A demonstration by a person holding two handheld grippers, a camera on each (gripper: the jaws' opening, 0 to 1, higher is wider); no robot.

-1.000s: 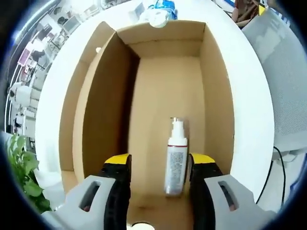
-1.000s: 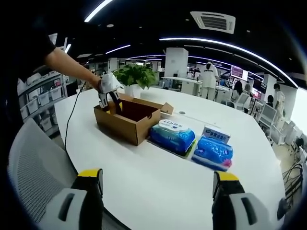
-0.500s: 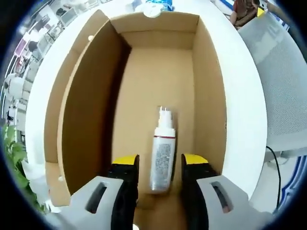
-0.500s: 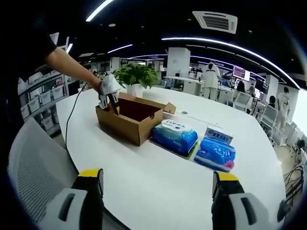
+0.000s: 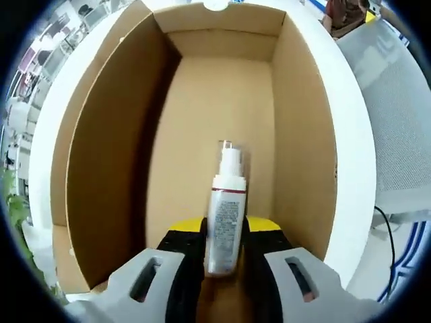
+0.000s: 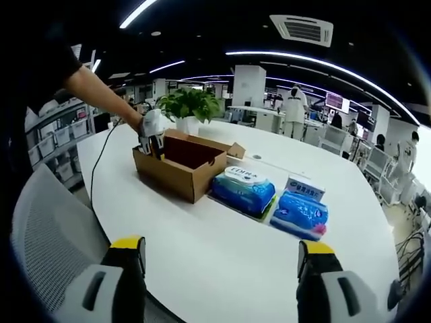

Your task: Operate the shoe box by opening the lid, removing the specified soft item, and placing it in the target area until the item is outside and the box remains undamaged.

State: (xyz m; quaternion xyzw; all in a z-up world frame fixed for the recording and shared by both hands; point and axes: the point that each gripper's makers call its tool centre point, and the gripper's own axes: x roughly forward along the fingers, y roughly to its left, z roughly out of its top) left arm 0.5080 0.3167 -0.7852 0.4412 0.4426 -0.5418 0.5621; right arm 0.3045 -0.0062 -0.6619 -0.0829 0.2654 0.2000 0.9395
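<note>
Your left gripper (image 5: 225, 235) grasps the bottle (image 5: 225, 217) inside the box (image 5: 304, 134)
Your right gripper (image 6: 219, 259) hangs released over the white surface (image 6: 222, 249), box well ahead

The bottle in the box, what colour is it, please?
White bottle, with a red band; clearest in the left gripper view.

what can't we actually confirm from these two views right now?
- Bottle: left gripper view, label print too small and blurred to read; its base sits hidden between the left claw pads, so firm contact is unclear.
- Cardboard box: right gripper view, near wall hides its floor and contents.
- Blue packs: right gripper view, print too small to read fully.
- Right claw: open, holding nothing.
</note>
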